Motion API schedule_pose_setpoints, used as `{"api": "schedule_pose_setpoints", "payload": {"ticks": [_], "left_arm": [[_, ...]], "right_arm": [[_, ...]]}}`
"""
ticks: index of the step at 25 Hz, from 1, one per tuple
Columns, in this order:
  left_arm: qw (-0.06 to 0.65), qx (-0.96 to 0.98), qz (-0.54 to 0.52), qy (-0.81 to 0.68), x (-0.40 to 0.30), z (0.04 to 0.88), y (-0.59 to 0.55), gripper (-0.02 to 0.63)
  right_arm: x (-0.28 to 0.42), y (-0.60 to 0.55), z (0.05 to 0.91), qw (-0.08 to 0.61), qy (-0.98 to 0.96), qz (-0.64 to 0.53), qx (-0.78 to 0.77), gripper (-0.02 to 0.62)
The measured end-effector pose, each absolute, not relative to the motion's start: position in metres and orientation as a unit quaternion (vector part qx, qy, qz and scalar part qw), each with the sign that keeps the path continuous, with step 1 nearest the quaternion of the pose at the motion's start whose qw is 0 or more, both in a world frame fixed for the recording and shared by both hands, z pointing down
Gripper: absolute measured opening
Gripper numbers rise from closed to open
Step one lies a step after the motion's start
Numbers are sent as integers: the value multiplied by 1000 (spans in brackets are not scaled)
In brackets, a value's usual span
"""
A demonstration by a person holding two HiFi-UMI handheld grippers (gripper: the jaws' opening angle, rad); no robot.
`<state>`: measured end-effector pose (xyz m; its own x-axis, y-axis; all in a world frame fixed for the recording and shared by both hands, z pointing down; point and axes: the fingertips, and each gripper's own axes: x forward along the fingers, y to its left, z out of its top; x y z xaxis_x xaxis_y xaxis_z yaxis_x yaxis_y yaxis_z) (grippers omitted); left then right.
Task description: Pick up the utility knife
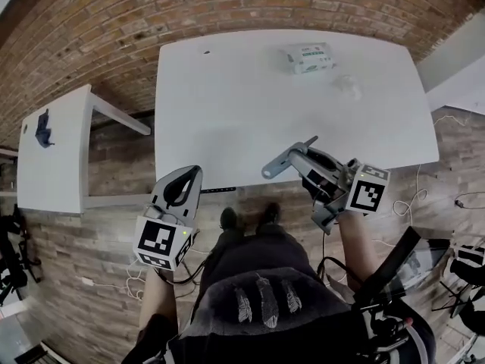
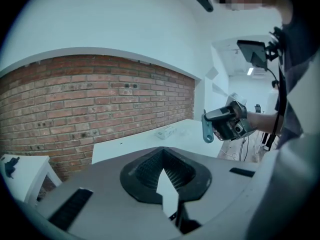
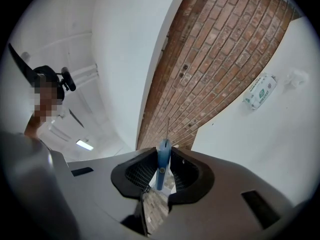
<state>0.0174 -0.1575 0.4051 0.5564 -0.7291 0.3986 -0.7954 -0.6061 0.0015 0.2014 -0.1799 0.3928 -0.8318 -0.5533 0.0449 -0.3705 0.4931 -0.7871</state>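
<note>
The utility knife (image 1: pixel 280 164) is blue-grey, and my right gripper (image 1: pixel 301 156) is shut on it, just over the front edge of the white table (image 1: pixel 227 89). In the right gripper view the knife (image 3: pixel 163 161) stands upright between the pads, a thin blade sticking out past its tip. The left gripper view shows the same knife (image 2: pixel 207 132) hanging from the right gripper (image 2: pixel 227 124). My left gripper (image 1: pixel 193 171) is shut and empty, held off the table in front of its left corner.
A pack of wipes (image 1: pixel 311 58) and a crumpled clear wrapper (image 1: pixel 347 86) lie at the table's far right. A smaller white table (image 1: pixel 53 158) with a dark blue object (image 1: pixel 43 130) stands to the left. Cables trail on the brick floor at right.
</note>
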Motion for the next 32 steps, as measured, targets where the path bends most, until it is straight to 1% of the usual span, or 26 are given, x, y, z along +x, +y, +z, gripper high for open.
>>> {"api": "schedule_pose_setpoints", "payload": {"ticks": [8,12,16,22,26,32], "left_arm": [[117,896,129,-409,-48,418,-160,-6],[120,918,113,-362,-48,429,-167,-6],[112,933,99,-327,-33,428,-173,-6],[95,946,77,-300,-13,404,-172,-6],[82,955,85,-274,8,387,-153,-6],[65,957,100,-266,32,374,-124,-6]], "right_arm": [[134,-169,379,72,861,-392,-317,77],[122,-159,369,71,853,-372,-358,77],[128,-149,359,74,846,-362,-384,77],[143,-133,335,89,845,-336,-406,77],[164,-115,318,116,850,-318,-405,77],[192,-92,315,170,841,-333,-392,77]]}}
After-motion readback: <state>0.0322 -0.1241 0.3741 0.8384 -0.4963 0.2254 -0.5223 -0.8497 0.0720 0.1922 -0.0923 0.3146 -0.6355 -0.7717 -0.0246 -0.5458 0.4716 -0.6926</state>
